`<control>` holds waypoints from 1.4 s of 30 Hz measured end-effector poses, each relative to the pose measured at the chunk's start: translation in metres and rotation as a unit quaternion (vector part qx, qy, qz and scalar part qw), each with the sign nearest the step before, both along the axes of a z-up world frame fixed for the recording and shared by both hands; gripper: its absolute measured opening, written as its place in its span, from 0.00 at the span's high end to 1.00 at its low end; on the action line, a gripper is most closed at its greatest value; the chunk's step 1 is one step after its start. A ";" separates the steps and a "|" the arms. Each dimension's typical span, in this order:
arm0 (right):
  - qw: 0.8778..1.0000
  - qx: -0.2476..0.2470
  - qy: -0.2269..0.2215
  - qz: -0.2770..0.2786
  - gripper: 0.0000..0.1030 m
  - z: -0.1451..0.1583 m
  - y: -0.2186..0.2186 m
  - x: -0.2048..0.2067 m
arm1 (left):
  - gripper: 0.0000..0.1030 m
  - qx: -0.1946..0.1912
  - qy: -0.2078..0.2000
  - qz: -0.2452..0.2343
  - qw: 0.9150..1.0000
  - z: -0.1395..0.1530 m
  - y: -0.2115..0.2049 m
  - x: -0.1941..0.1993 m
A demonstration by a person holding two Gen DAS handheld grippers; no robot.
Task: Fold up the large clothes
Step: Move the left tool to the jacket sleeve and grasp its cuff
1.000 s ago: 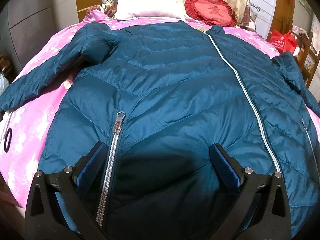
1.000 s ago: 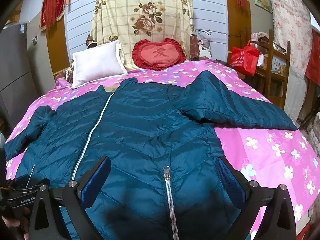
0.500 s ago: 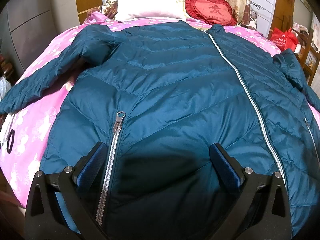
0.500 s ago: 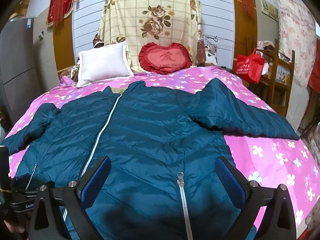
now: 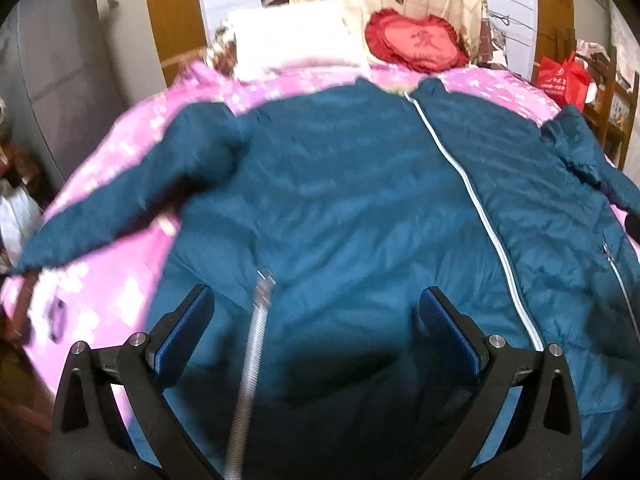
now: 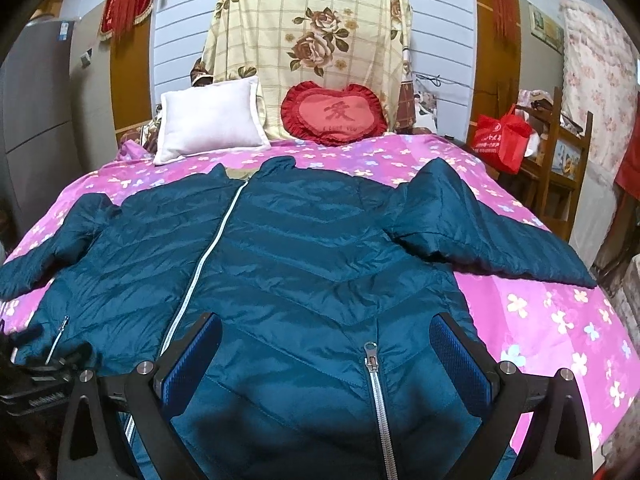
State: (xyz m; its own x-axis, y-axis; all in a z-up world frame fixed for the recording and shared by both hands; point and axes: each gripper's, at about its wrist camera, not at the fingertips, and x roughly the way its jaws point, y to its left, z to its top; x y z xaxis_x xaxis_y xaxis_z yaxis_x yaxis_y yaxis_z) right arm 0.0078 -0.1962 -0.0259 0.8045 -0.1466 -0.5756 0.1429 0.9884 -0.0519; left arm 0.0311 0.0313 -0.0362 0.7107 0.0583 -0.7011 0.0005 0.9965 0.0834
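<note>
A teal quilted puffer jacket [image 5: 352,208] [image 6: 304,264] lies front-up and spread on a pink flowered bed, zipped with a white centre zipper [image 6: 200,268], both sleeves out to the sides. My left gripper [image 5: 316,320] hovers open over the hem near the left pocket zipper [image 5: 256,320]; this view is blurred. My right gripper [image 6: 326,348] hovers open above the hem near the right pocket zipper [image 6: 374,392]. Neither gripper holds any cloth. The left gripper's black body [image 6: 36,384] shows at the lower left of the right wrist view.
The pink bedspread [image 6: 560,320] shows bare to the right and to the left [image 5: 112,288]. A white pillow [image 6: 212,120] and a red heart cushion [image 6: 334,114] stand at the headboard. A red bag [image 6: 502,138] on wooden shelves stands to the right; a grey cabinet [image 5: 52,80] to the left.
Both grippers have pulled back and tilted up, so more of the headboard and room shows. The left wrist view has gone blurry from motion. The jacket lies as before.
</note>
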 end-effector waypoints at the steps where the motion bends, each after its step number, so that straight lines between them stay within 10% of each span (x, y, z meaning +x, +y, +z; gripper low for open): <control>1: 1.000 0.002 0.000 -0.001 0.00 -0.001 -0.001 0.000 | 0.00 -0.003 -0.004 0.000 1.000 0.007 0.003 0.001; 27: 1.000 0.000 0.005 0.002 0.00 -0.003 -0.001 -0.002 | 0.00 -0.036 0.007 0.101 0.994 0.032 0.124 0.024; 35: 1.000 -0.009 0.012 0.008 0.00 -0.006 0.007 0.002 | 0.00 -0.016 0.014 0.193 0.981 0.022 0.224 0.027; 42: 1.000 -0.003 0.016 0.008 0.00 -0.007 0.007 0.003 | 0.00 0.007 0.027 0.307 0.951 0.015 0.339 0.009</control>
